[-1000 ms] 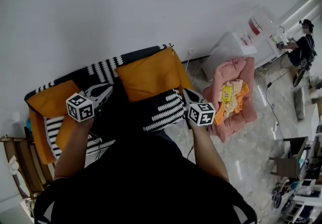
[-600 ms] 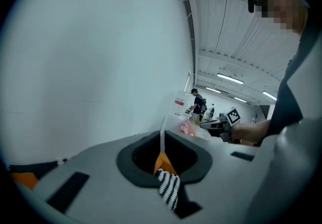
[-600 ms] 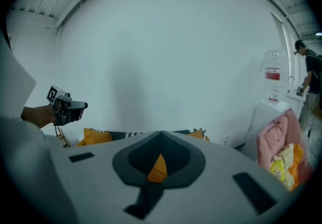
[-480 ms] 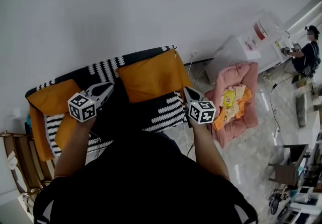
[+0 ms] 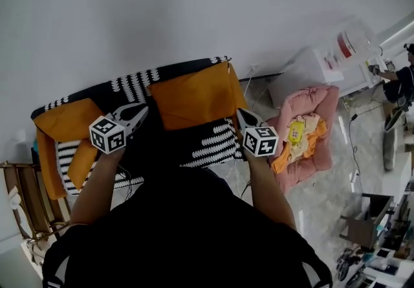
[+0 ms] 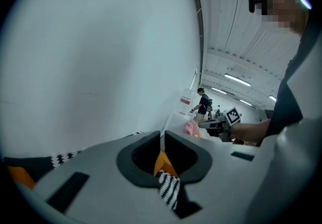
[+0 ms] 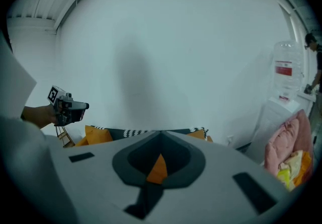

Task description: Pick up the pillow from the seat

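Observation:
A big orange pillow (image 5: 194, 96) leans against the back of a seat with a black-and-white patterned cover (image 5: 210, 143). A second orange pillow (image 5: 68, 123) lies at the seat's left end. My left gripper (image 5: 141, 110) hovers just left of the big pillow, shut and empty. My right gripper (image 5: 240, 113) hangs by the pillow's lower right corner, also shut with nothing in it. In the left gripper view the closed jaws (image 6: 162, 136) show orange pillow (image 6: 164, 164) through their hollow. The right gripper view shows the same past its tips (image 7: 161, 133).
A pink cushion bed (image 5: 309, 112) with yellow and orange things lies on the floor to the right. Behind it stand a white box (image 5: 304, 70) and a water dispenser (image 5: 352, 41). A wooden rack (image 5: 22, 193) is at the seat's left. A person (image 5: 400, 76) stands far right.
Both grippers have stayed shut and kept their places beside the big pillow. The head view has drifted slightly, so the room at the right sits a little lower.

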The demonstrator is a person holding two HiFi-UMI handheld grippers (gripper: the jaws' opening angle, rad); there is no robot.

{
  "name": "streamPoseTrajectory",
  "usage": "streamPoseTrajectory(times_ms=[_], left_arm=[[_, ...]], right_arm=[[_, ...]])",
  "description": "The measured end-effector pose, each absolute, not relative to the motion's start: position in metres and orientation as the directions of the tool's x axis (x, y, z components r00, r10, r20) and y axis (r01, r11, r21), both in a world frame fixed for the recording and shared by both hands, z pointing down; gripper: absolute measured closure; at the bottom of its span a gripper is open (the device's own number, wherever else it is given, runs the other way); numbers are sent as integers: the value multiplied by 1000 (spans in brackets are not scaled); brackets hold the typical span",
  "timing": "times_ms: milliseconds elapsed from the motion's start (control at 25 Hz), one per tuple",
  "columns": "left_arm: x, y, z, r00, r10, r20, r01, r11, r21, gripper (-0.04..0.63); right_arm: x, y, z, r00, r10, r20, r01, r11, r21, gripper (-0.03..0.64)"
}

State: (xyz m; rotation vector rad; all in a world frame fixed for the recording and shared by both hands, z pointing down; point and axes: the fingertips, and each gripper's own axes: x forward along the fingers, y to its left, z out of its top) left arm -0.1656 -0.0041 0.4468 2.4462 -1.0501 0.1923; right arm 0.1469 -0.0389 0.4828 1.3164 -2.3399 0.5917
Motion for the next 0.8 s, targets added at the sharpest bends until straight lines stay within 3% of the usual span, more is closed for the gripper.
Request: streamPoseTrajectory(times_ms=[800], left_arm=[[-131, -99, 474, 630, -692, 352, -770, -497, 401, 561]], right_arm=[[174, -145, 523, -550, -603, 578, -818, 527, -228, 615]])
